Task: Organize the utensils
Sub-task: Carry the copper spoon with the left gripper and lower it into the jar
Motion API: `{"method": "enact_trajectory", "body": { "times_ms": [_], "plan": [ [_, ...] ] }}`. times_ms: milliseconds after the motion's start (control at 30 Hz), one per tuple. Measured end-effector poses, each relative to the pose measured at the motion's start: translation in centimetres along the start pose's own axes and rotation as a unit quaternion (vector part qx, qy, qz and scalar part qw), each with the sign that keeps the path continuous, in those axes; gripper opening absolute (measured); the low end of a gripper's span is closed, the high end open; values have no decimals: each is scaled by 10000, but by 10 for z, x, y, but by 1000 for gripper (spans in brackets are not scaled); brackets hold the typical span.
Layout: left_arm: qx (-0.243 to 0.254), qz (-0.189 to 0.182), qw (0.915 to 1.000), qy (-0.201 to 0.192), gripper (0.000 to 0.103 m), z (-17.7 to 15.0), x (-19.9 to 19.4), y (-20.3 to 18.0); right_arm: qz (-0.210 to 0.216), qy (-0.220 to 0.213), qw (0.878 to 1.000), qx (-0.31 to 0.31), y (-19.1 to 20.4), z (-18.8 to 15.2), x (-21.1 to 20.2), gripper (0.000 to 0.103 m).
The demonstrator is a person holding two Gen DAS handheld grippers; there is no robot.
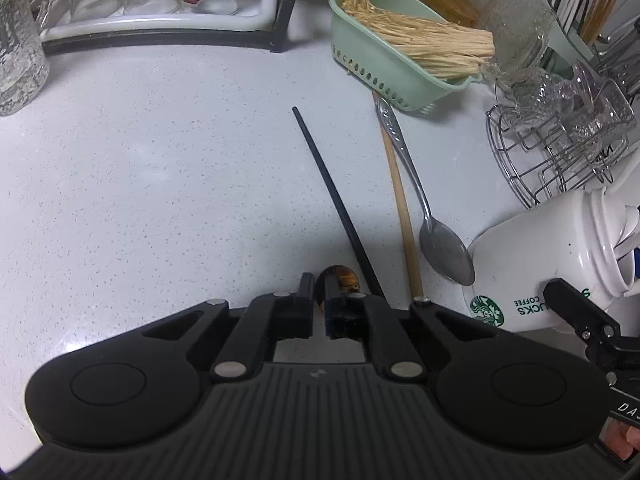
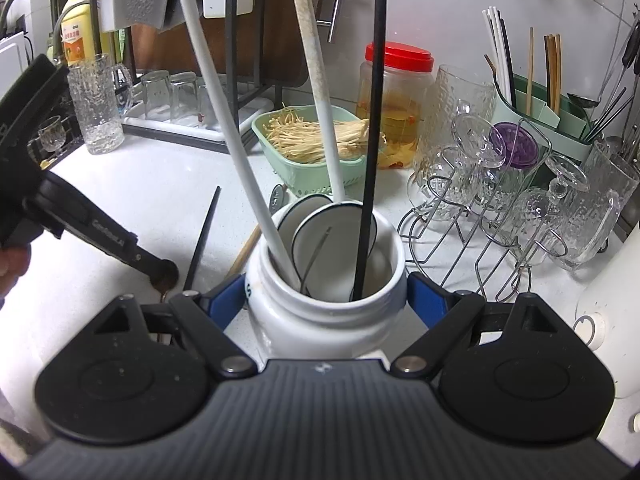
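Note:
My left gripper [image 1: 319,294] is shut on a small brown spoon [image 1: 338,278] low over the white counter [image 1: 160,160]. Beside it lie a black chopstick [image 1: 332,196], a wooden chopstick [image 1: 402,200] and a metal spoon [image 1: 440,240]. My right gripper [image 2: 326,300] is shut on a white Starbucks jar [image 2: 320,308], which also shows tilted in the left wrist view [image 1: 552,256]. The jar holds two white spoons [image 2: 316,80] and a black chopstick [image 2: 370,128]. The left gripper also shows in the right wrist view [image 2: 164,276].
A green basket of enoki mushrooms [image 1: 400,52] sits behind the utensils. A wire rack with glasses [image 2: 500,208] stands to the right, with a green utensil drainer [image 2: 540,108] and a red-lidded jar [image 2: 396,100] behind. A glass tray [image 1: 160,12] stands at the back left.

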State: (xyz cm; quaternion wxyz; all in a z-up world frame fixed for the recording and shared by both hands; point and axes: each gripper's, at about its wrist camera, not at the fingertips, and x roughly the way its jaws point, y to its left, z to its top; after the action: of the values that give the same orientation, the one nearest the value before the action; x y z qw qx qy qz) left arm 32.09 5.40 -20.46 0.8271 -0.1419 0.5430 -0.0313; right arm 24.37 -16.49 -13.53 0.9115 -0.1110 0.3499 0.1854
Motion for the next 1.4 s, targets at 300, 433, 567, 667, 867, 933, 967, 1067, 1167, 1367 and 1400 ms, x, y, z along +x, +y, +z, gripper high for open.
{"method": "enact_trajectory", "body": {
  "times_ms": [300,433,567,667,867,933,967,1067,1167,1367,1400],
  "plan": [
    [53,25,9998,-210,1,-7,-21,-6,16,-26,10000,38,-1,0,0,89],
    [139,99,9987,-476,1,-8,-44,-11,15,-55,10000,49,0,-1,0,89],
    [162,154,9969,-749,1,-8,-66,-17,17,-75,10000,57,0,-2,-1,89],
    [229,165,9951,-949,1,-7,-82,-25,22,-98,9999,49,0,-2,-1,89],
    [376,142,9908,-1296,1,-5,-110,-44,62,-161,9998,28,-1,-4,-1,90],
    [418,126,9895,-1377,1,-4,-117,-50,65,-177,9998,10,-1,-5,-1,90],
    [430,106,9891,-1407,1,-4,-120,-53,69,-183,9998,12,-1,-5,-1,90],
    [506,104,9876,-1483,1,-4,-127,-60,72,-192,9998,16,-1,-5,-1,89],
    [548,103,9864,-1549,1,-3,-134,-65,70,-210,9998,27,-1,-6,-1,89],
    [665,29,9825,-1740,1,2,-156,-75,67,-224,9997,37,-1,-6,-1,89],
    [694,-3,9817,-1772,1,3,-160,-78,66,-225,9997,43,-1,-6,-1,89]
  ]
}}
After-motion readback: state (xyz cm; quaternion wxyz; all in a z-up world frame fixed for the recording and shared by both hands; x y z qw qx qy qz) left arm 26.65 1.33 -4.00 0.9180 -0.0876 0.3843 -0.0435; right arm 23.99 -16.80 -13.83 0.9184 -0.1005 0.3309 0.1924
